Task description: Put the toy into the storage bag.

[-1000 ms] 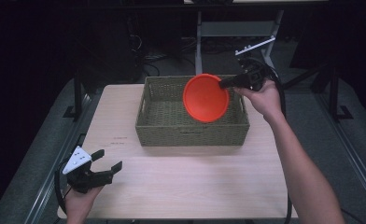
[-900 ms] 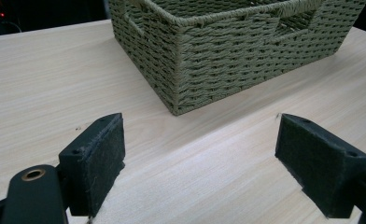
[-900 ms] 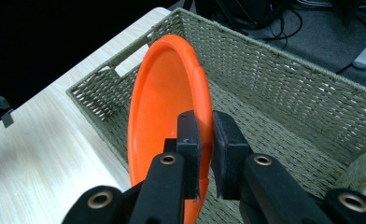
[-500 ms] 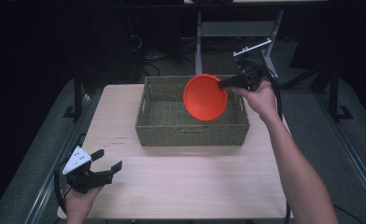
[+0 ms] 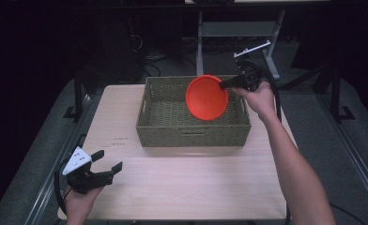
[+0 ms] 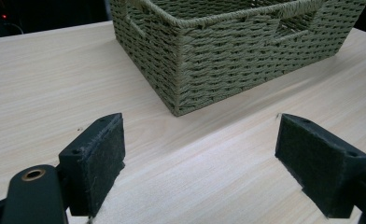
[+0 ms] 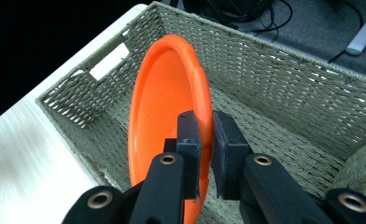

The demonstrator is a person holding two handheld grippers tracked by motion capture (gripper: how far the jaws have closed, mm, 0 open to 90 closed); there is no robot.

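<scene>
An orange plate (image 5: 206, 97) hangs on edge over the right half of a woven olive basket (image 5: 163, 131). My right gripper (image 5: 225, 85) is shut on the plate's rim, held from the basket's far right corner. In the right gripper view the plate (image 7: 158, 112) stands upright between the two black pads, inside the basket (image 7: 284, 79). My left gripper (image 5: 108, 161) rests open at the table's near left corner. In the left gripper view its pads (image 6: 95, 156) stand wide apart with bare wood between them, facing the basket's corner (image 6: 181, 70).
The light wooden table (image 5: 191, 187) has free room in front of the basket and to its left. A metal stand (image 5: 205, 33) and cables lie on the dark floor behind the table.
The plate and right gripper have shifted only slightly over the basket. The left gripper has stayed in place.
</scene>
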